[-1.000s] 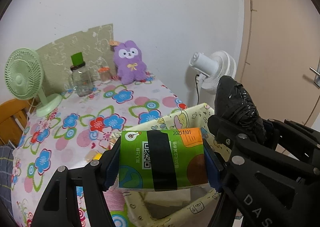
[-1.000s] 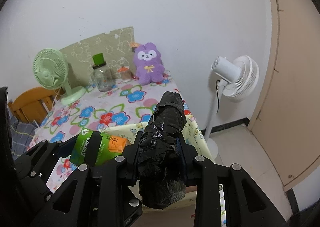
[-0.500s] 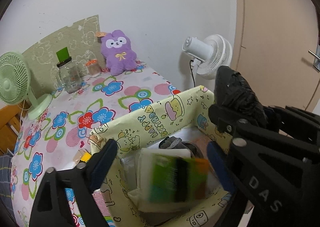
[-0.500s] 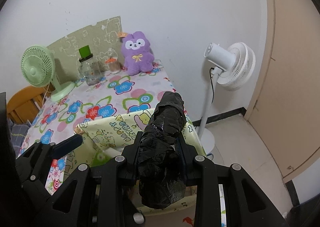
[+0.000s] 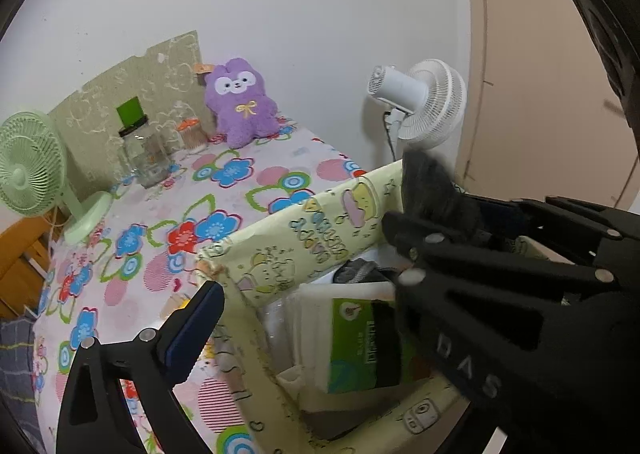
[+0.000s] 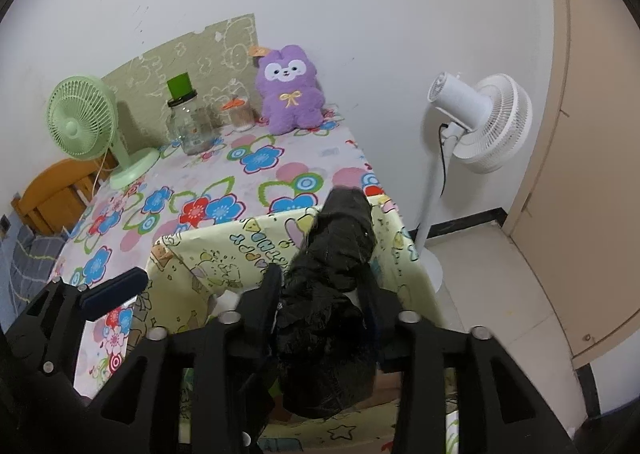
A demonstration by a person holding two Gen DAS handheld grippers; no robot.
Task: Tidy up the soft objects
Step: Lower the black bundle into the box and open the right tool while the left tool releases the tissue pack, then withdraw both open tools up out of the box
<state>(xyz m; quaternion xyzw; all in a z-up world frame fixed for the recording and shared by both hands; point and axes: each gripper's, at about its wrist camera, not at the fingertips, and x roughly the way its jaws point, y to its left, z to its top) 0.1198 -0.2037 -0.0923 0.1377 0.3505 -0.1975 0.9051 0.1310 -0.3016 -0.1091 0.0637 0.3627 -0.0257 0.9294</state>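
1. My left gripper [image 5: 304, 294] stands wide apart and holds nothing. Its blue-padded left finger [image 5: 192, 318] hangs over the near left corner of the yellow fabric bin [image 5: 280, 250].
2. In the left wrist view my right gripper crosses in front, so the left one's other finger is hidden.
3. The green tissue pack [image 5: 364, 342] lies inside the bin, black band across its face, on top of white folded items [image 5: 312, 318]. A grey cloth [image 5: 356, 270] shows behind it, against the bin's far wall.
4. My right gripper [image 6: 324, 310] is clamped on a black plastic bundle [image 6: 340, 254]. The bundle sticks up and forward between the fingers, over the bin's opening. It is blurred in the left wrist view.
5. The bin sits at the near edge of the flower-print table [image 6: 224, 174]; its cartoon-printed wall faces both cameras.
6. Far end of the table: a purple plush [image 6: 290, 90] against the wall, a glass jar with a green lid [image 6: 188, 122], a small orange-capped jar [image 6: 240, 114] between them, and a green desk fan [image 6: 86, 122] at the left.
7. A white standing fan [image 6: 476, 122] stands on the floor to the right of the table, near the beige door [image 6: 592, 134].
8. A wooden chair [image 6: 48, 194] shows at the table's left edge.
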